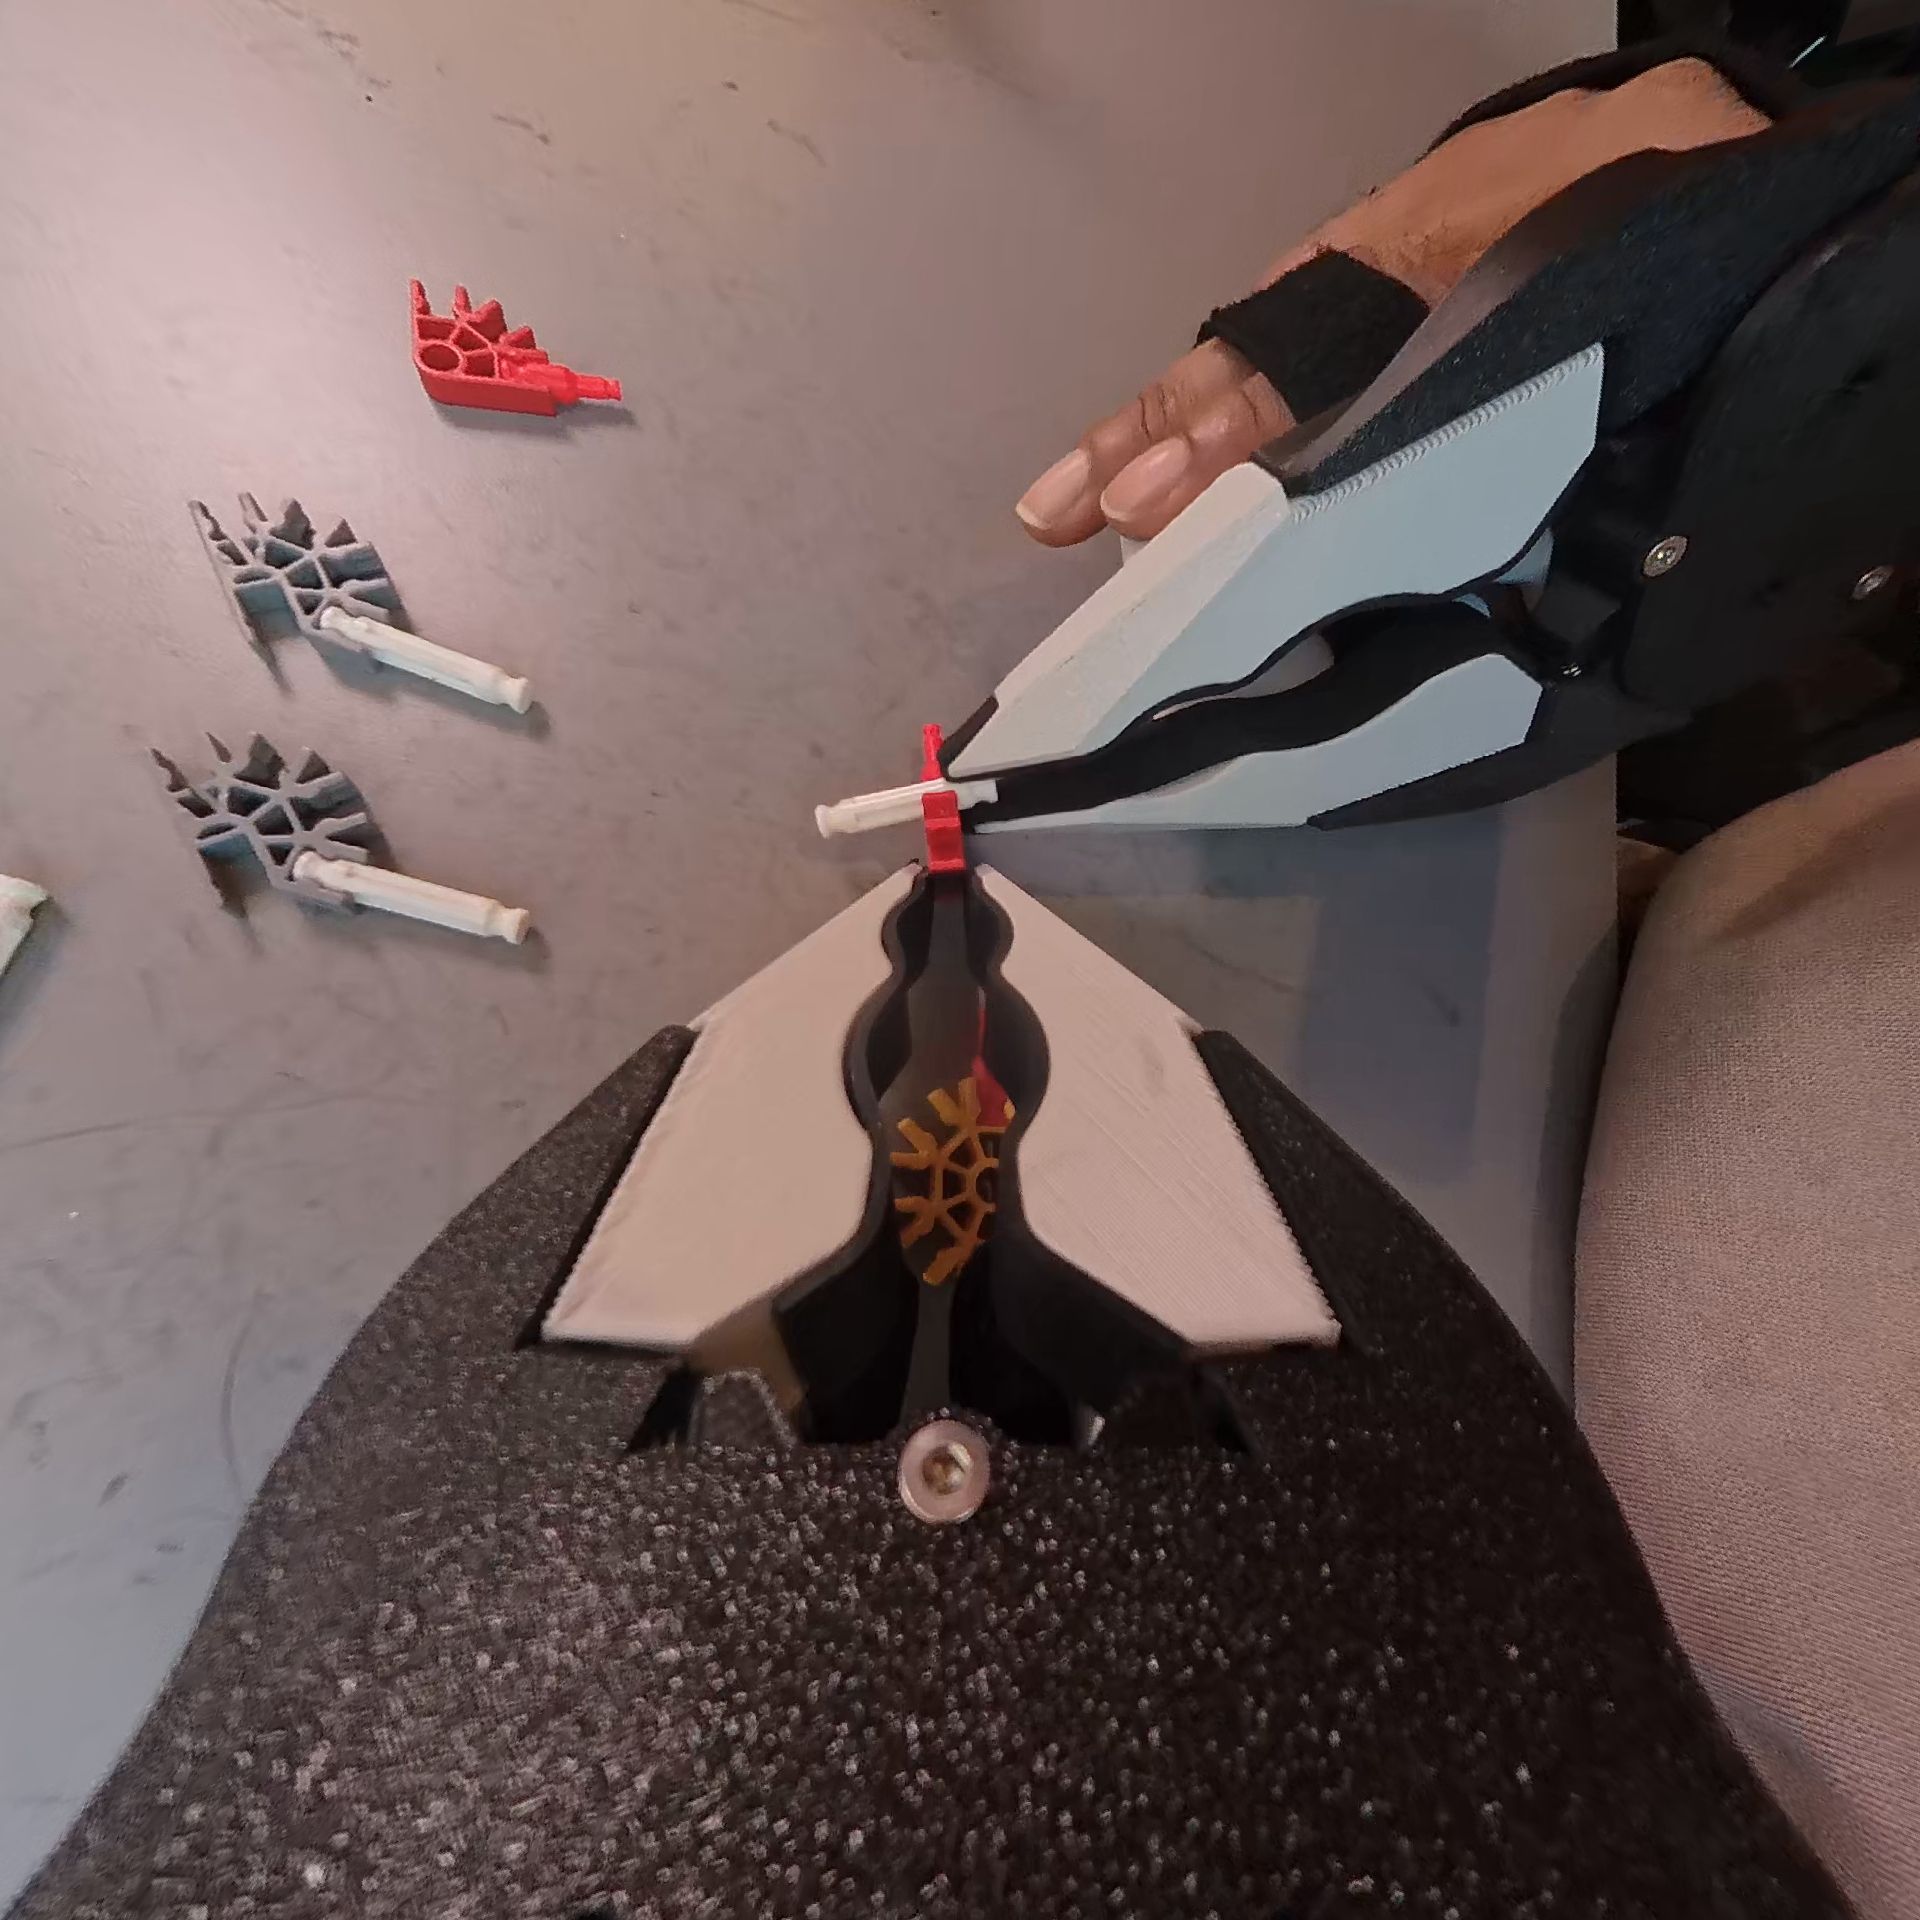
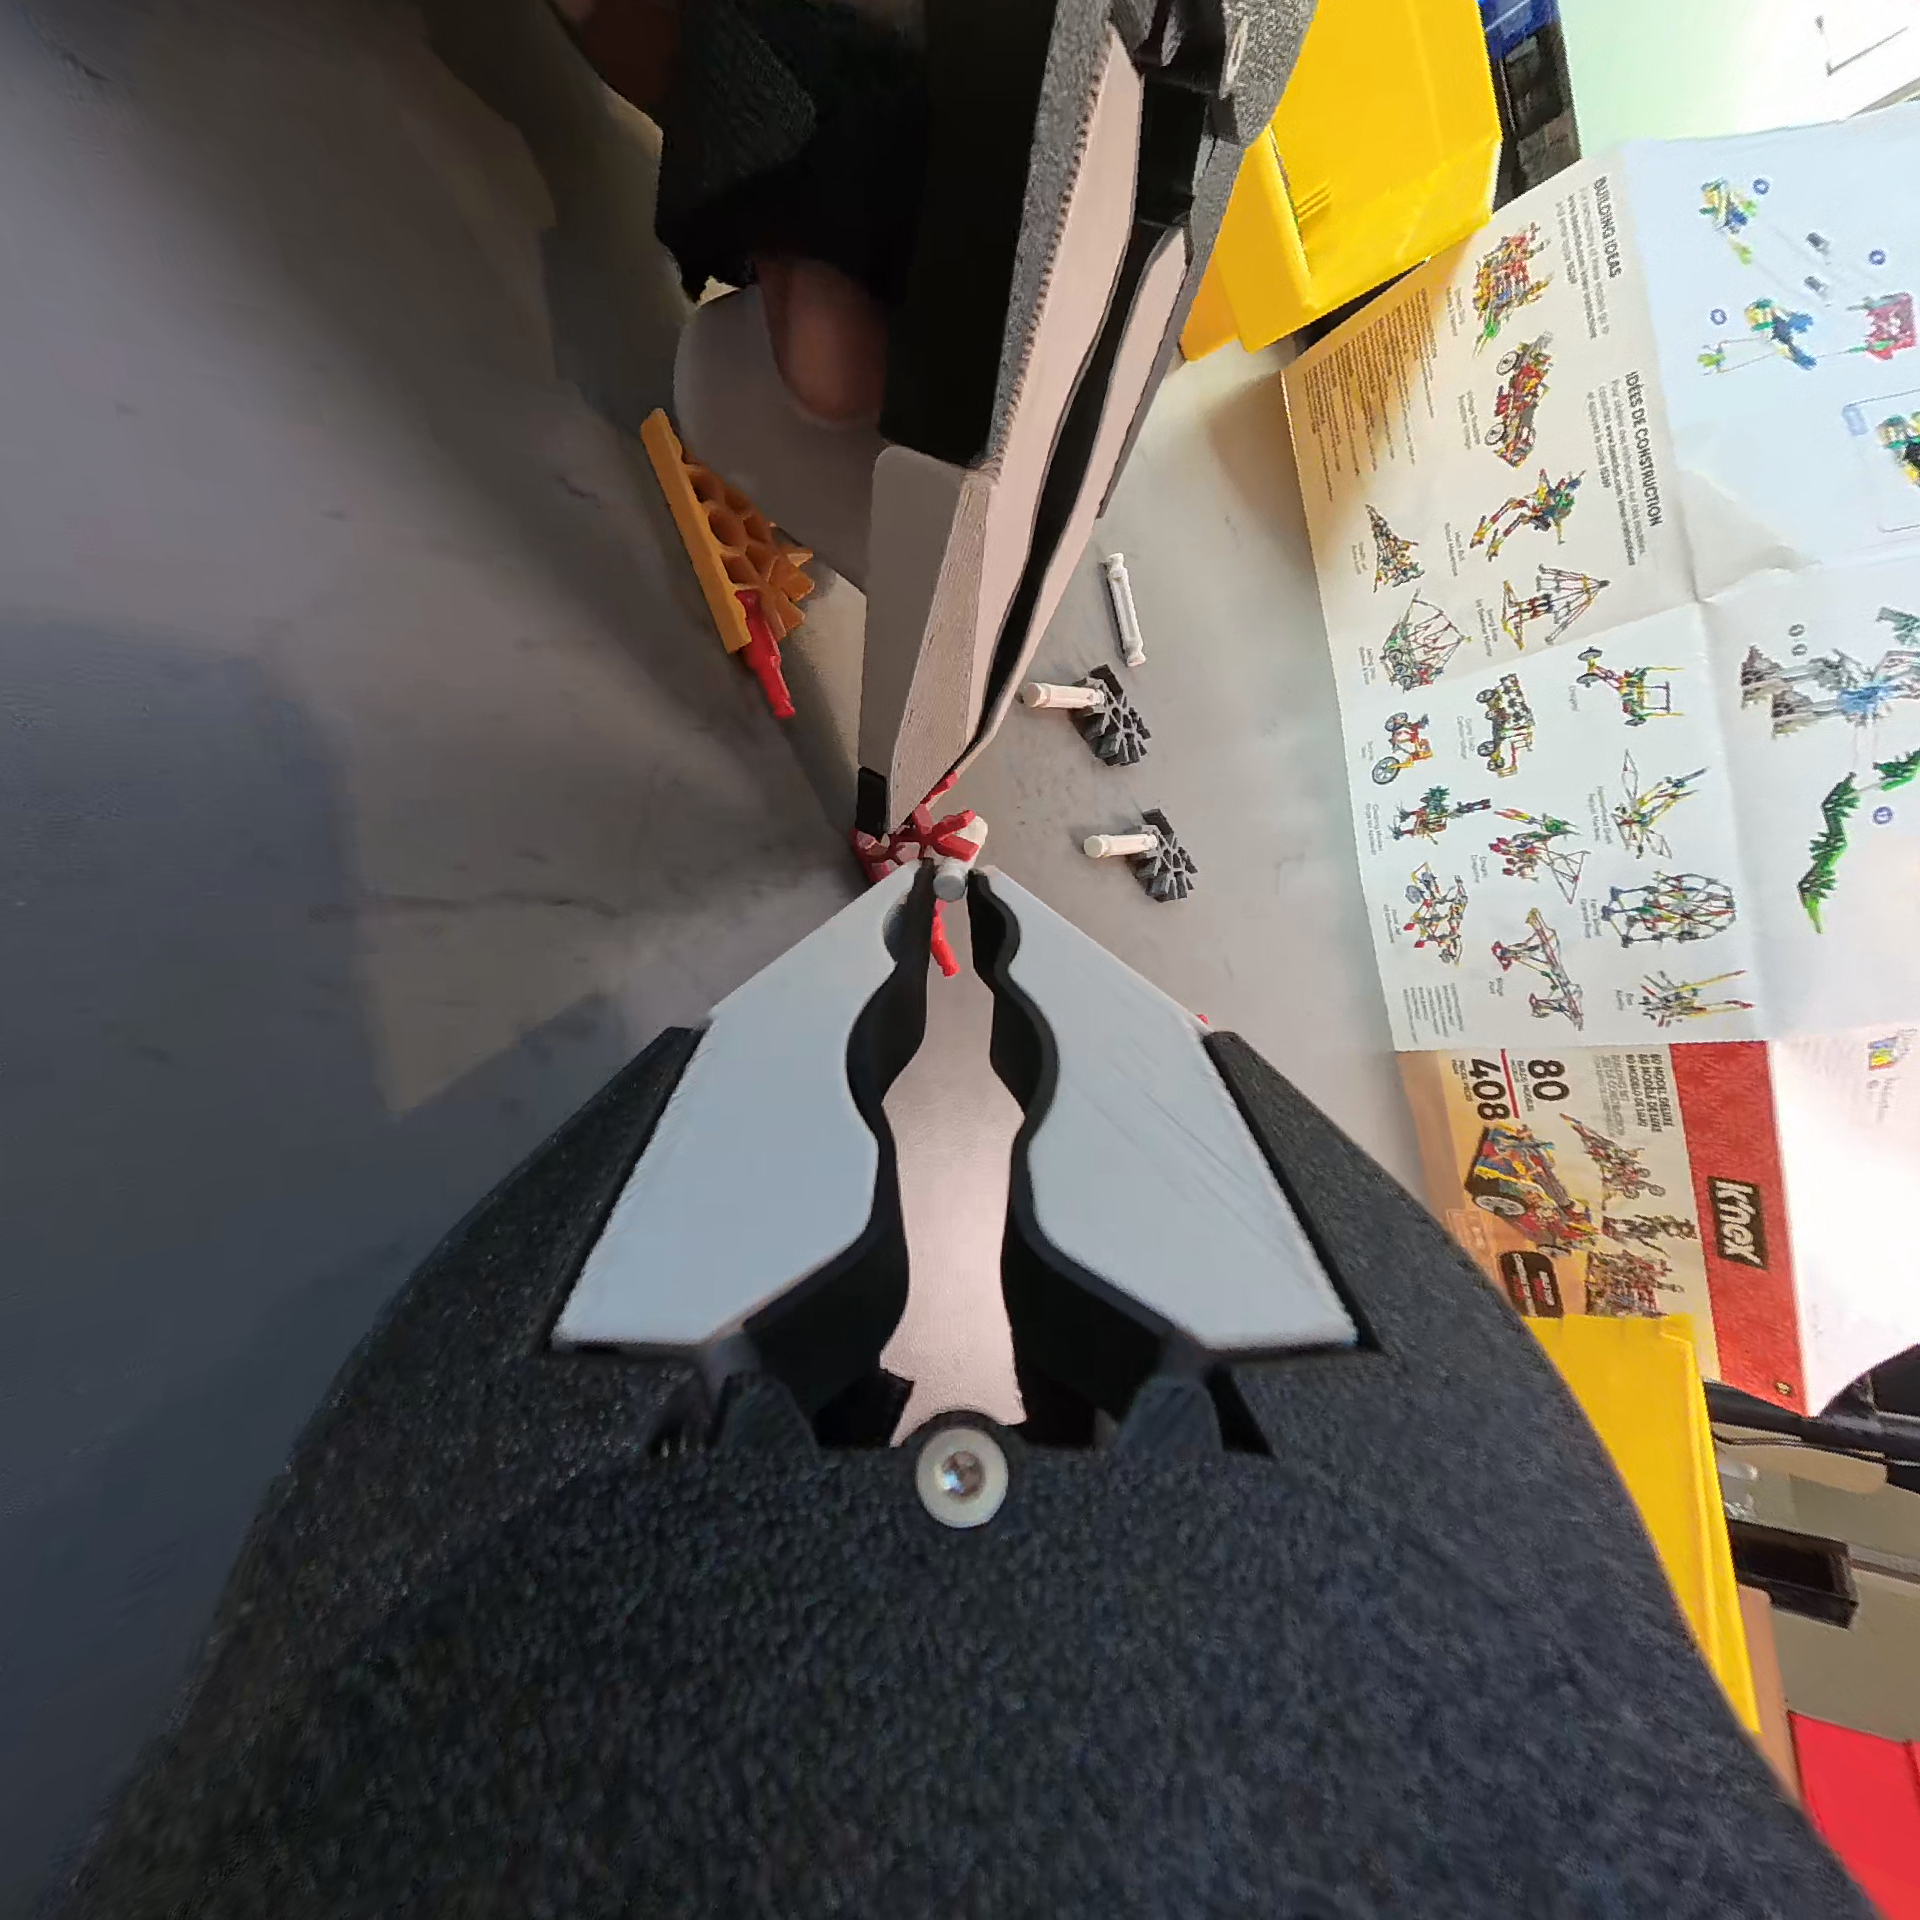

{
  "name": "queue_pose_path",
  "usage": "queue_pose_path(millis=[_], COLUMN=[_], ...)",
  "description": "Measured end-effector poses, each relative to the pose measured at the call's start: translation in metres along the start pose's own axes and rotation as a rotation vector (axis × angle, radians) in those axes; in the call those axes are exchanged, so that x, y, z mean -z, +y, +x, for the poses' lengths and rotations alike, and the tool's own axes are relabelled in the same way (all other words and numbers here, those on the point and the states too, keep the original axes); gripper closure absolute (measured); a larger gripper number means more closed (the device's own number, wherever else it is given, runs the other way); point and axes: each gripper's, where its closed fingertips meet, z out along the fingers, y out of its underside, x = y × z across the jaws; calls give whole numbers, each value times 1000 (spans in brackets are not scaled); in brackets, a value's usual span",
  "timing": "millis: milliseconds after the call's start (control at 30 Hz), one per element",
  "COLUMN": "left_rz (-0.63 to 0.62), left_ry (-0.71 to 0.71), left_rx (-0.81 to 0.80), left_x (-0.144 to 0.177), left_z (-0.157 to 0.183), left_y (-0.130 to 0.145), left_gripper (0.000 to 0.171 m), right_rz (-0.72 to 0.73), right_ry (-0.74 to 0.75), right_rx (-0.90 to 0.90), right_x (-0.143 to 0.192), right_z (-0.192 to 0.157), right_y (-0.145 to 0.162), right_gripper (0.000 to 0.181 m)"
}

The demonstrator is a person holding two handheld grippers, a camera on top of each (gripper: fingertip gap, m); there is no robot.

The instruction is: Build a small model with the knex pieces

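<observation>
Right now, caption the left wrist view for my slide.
Left gripper clamps a red connector against the white rod in the right gripper.

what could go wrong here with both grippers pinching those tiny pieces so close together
1. The left gripper pinches the red connector only at its fingertips; a sideways push could twist it loose.
2. The right gripper grips the white rod near one end, so it may pivot instead of seating.
3. Both sets of fingertips almost meet and could bump.
</observation>
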Motion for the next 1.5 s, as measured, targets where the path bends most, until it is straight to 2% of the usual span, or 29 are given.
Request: queue_pose_path(millis=[367,833,1300,1433,1500], left_rz=[6,5,-5,-25,-40], left_ry=[-10,-16,-61,-61,-74], left_rx=[-4,17,-90,-110,-146], left_x=[1,1,0,1,7], left_z=[0,-1,0,-1,-3], left_y=[-1,0,3,5,8], left_gripper=[168,169,167,164,155], right_rz=[27,12,56,77,73], right_ry=[-4,44,0,20,30], right_rx=[-66,-4,0,66,82], right_x=[0,-2,-2,-2,-4], right_z=[-4,-6,-9,-7,-6], right_y=[-2,-4,-8,-8,-7], right_gripper=[178,180,177,177,177])
